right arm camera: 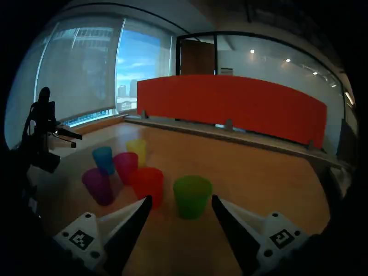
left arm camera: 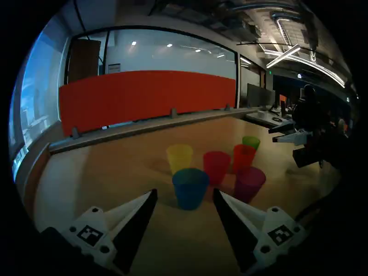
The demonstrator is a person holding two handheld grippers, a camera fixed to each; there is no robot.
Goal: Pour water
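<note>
Left tongs (left arm camera: 184, 191): wide, empty, blue cup (left arm camera: 190, 191) just ahead
Right tongs (right arm camera: 181, 198): wide, empty, facing green cup (right arm camera: 192, 195)
Blue cup: best gripped squarely mid-height, kept upright

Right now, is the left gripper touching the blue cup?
Apart. The left gripper view shows it: bare table lies between each fingertip of the open left gripper and the blue cup standing ahead of them.
</note>
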